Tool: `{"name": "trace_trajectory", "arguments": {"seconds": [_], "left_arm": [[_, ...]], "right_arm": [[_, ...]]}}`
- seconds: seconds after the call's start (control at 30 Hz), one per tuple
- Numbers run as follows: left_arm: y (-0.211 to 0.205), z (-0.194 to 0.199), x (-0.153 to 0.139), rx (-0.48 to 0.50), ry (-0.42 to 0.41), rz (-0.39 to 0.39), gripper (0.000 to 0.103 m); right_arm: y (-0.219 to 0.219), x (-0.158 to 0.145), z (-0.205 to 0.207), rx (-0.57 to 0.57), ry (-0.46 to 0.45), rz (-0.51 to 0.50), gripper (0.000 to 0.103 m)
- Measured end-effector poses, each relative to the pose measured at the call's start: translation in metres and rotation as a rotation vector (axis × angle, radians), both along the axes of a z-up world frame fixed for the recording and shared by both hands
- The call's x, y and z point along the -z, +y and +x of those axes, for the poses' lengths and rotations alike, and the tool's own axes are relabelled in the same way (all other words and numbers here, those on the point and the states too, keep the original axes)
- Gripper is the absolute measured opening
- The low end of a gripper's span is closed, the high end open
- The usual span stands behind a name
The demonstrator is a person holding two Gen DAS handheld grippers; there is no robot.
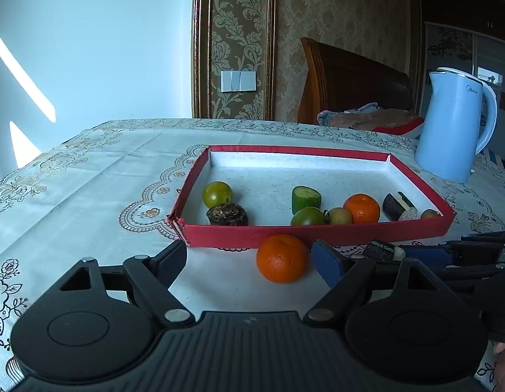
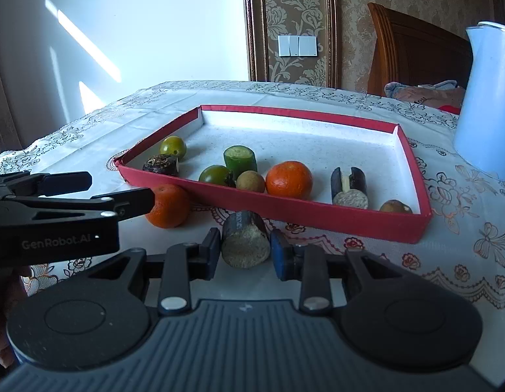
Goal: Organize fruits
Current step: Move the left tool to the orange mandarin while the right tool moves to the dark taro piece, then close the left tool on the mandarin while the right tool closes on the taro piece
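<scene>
A red-rimmed white tray (image 1: 314, 233) (image 2: 317, 210) holds green tomatoes, a cucumber piece (image 1: 305, 198), an orange (image 1: 361, 208), a longan, dark cut pieces and a dark lump (image 1: 227, 214). A loose orange (image 1: 281, 258) (image 2: 167, 205) lies on the cloth before the tray. My left gripper (image 1: 252, 258) is open, its fingers on either side of this orange without touching it. My right gripper (image 2: 245, 251) has its fingers closed around a dark-skinned cut piece (image 2: 245, 243) with a pale end, resting on the cloth; it also shows in the left wrist view (image 1: 383, 250).
A blue kettle (image 1: 454, 124) (image 2: 487, 98) stands right of the tray. The table has a floral lace cloth (image 1: 89, 170). A wooden headboard and bedding lie behind the table. The left gripper (image 2: 89, 189) crosses the right wrist view at left.
</scene>
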State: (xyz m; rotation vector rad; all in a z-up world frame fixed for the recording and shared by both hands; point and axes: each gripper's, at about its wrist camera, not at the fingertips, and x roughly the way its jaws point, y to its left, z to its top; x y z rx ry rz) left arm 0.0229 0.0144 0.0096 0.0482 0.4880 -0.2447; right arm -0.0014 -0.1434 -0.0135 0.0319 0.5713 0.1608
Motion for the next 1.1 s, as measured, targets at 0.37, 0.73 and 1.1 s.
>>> {"name": "trace_trajectory", "arguments": {"seconds": [0.37, 0.73, 1.1], "left_arm": [[-0.030, 0.019, 0.006, -0.016, 0.049, 0.048, 0.084], [-0.032, 0.034, 0.015, -0.052, 0.132, 0.079, 0.084], [-0.035, 0.040, 0.019, -0.047, 0.181, 0.080, 0.084]], "right_arm": [[-0.015, 0.001, -0.011, 0.027, -0.011, 0.034, 0.031], [-0.024, 0.001, -0.016, 0.070, -0.027, 0.074, 0.031], [-0.025, 0.001, -0.017, 0.077, -0.030, 0.081, 0.031]]}}
